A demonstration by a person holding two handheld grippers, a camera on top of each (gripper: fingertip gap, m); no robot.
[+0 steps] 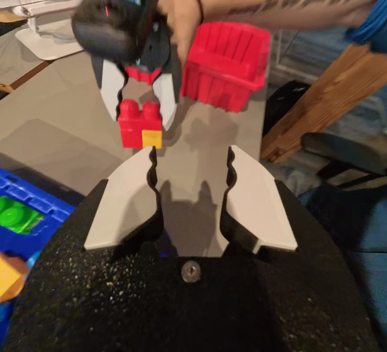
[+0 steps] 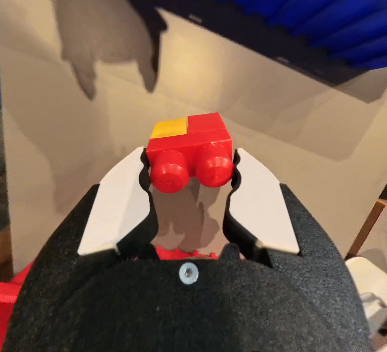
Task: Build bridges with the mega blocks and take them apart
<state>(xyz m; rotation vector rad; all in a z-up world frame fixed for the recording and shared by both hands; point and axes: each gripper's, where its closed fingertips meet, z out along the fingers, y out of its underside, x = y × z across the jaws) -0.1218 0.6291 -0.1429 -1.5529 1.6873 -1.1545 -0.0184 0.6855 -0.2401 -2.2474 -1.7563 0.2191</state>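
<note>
Left wrist view, taking the red two-stud block [image 1: 139, 121] as the landmark: far to its left and nearer the camera sits a blue bin [image 1: 31, 199] with a green block [image 1: 14, 219] inside. The landmark block caps a small stack, with a red block [image 1: 131, 138] and a yellow block [image 1: 152, 138] side by side under it, and the whole stack hangs above the grey counter [image 1: 52, 145]. The right gripper [image 1: 140, 109] comes down over it with a finger on each side, and in the right wrist view its black pads [image 2: 144, 166] press on the ends of the top block [image 2: 189, 153], so it is clamped there. Just below the stack, the left gripper [image 1: 191, 149] stands with its fingers [image 1: 134, 166] apart and empty, one tip just under the yellow block; whether it touches is unclear. Right of the landmark and behind it stands a red bin [image 1: 226, 69]. These blocks look hollow, light, stiff and glossy, so likely slippery; flat side walls offer better hold than rounded studs. Judging by that, pulling the lower blocks off calls for a grip on opposite flat faces.
</note>
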